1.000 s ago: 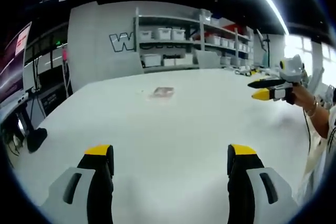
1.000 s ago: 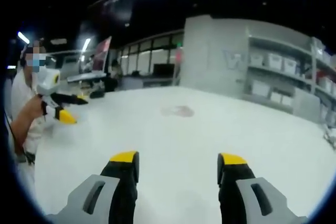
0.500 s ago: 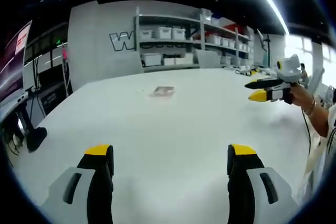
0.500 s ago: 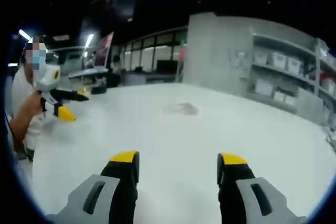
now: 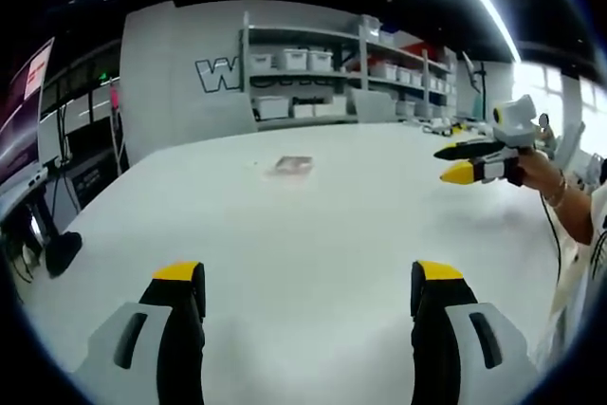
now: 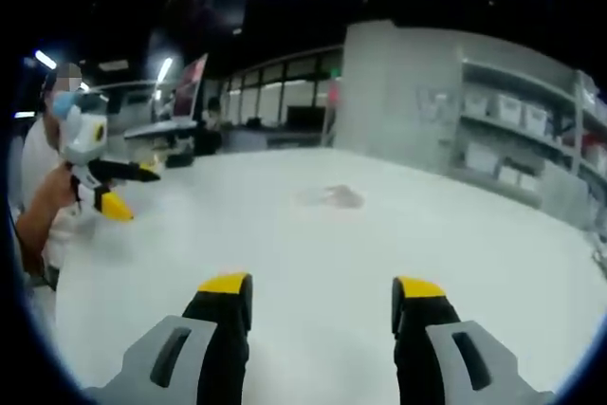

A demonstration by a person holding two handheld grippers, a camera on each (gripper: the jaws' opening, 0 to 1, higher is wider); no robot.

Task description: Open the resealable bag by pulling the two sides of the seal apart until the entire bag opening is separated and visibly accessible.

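Bag: resealable bag (image 5: 293, 166) lies flat on the white table (image 5: 313, 234), out in the middle part, twd the far edge that faces the shelves; in right gripper view it is a faint blurred patch (image 6: 334, 196). Seal state: too small to tell.
Left gripper: left gripper (image 5: 309, 284) above the near part of the table, jaws wide apart w/ nothing between them, well apart from the bag. From right gripper view it is seen (image 6: 121, 189) at the table's left edge, held in a hand (image 6: 59, 193), its yellow-tipped jaws spread.
Right gripper: right gripper (image 6: 322, 295) also over the near part of the table, jaws parted, nothing held, bag well ahead of it. In left gripper view it (image 5: 453, 162) hangs above the table's right edge, jaws spread, a hand (image 5: 531, 170) on it.
Background: shelves (image 5: 332, 73) w/ white bins behind the table's far edge.
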